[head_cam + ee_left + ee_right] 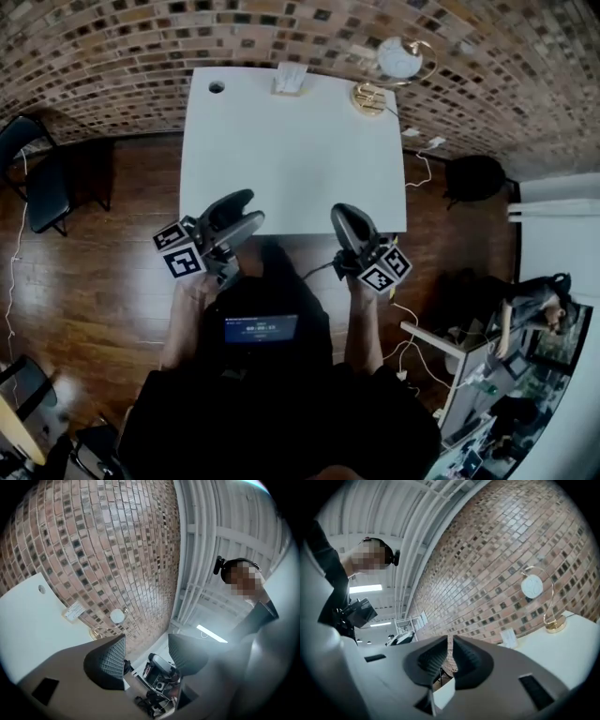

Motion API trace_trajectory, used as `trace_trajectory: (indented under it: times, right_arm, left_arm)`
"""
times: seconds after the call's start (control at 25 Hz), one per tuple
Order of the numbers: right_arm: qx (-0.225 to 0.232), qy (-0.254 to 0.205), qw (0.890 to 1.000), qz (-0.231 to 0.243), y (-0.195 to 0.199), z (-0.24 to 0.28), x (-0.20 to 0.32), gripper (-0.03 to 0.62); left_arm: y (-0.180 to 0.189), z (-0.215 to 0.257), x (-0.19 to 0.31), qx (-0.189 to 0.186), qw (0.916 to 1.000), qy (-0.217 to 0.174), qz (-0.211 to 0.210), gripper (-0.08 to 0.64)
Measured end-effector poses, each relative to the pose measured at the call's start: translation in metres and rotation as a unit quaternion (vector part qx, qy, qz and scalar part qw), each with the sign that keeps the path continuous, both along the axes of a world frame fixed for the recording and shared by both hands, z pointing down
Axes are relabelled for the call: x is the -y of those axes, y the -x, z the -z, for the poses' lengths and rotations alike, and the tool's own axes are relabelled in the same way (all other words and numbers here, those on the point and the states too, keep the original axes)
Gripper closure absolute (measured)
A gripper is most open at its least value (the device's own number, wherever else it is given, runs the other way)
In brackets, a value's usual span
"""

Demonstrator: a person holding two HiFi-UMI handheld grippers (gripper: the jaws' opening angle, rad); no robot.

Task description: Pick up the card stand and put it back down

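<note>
The card stand (291, 80), a small clear holder with a white card, stands upright at the far edge of the white table (291, 159). It also shows small in the left gripper view as the card stand (74, 612) and in the right gripper view as the card stand (507, 638). Both grippers hover over the table's near edge, far from the stand. My left gripper (246, 211) is open, and its ribbed pads (112, 660) have nothing between them. My right gripper (343, 215) is shut with its jaws together on nothing, as seen at the right gripper (450, 641).
A gold lamp with a white globe (394, 61) stands at the table's far right corner, next to the card stand. A cable hole (217, 87) marks the far left corner. A black chair (37, 178) stands on the left and a black bag (473, 176) on the right, on wooden floor.
</note>
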State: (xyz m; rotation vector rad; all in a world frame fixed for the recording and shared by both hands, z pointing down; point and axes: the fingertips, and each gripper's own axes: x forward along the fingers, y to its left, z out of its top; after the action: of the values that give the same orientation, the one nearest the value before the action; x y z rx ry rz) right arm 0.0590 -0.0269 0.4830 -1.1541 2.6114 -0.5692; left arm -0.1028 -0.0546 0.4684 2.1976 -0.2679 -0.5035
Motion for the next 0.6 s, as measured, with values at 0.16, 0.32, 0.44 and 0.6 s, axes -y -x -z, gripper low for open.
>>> trace_trajectory:
  times: [0.16,0.32,0.44,0.6]
  right_arm:
    - [-0.027,-0.026,0.999,0.018,0.016,0.032,-0.040,0.551]
    - [-0.016,-0.062,0.998,0.026,0.034,0.063,-0.054,0.551]
    - [-0.020,-0.075,0.996,0.050,0.048,0.074,-0.067,0.551]
    - [-0.014,-0.086,0.993,0.074,0.044,0.086,-0.090,0.551]
  left_arm:
    - [-0.002,0.017,-0.036,-0.018,0.9995,-0.020,-0.019,0.290]
    - [0.006,0.030,-0.056,-0.025,0.9991,-0.034,-0.010,0.290]
    - [0.009,0.035,-0.069,-0.027,0.9990,-0.036,0.002,0.290]
    - [-0.010,0.038,-0.079,-0.023,0.9991,-0.035,0.006,0.290]
